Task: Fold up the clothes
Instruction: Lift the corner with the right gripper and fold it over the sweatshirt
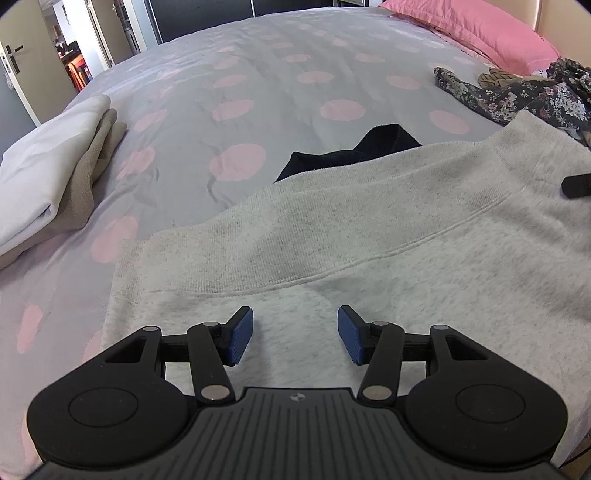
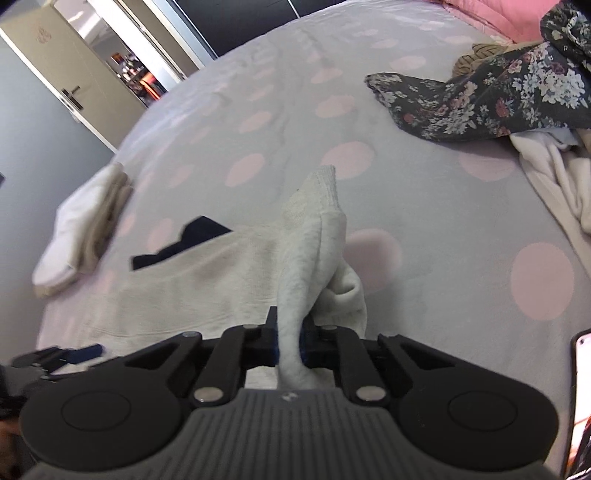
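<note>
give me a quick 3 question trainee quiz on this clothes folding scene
1. True or false: the left gripper is clamped on the grey sweatshirt.
2. What does the right gripper hold? A) the floral garment B) a sleeve of the grey sweatshirt C) the pink pillow
3. Fill in: the folded pile of white and beige clothes lies on the polka-dot ____.

Key
1. False: its jaws stand open above the sweatshirt.
2. B: the jaws are shut on the sleeve, which is lifted off the bed.
3. Duvet cover.
</note>
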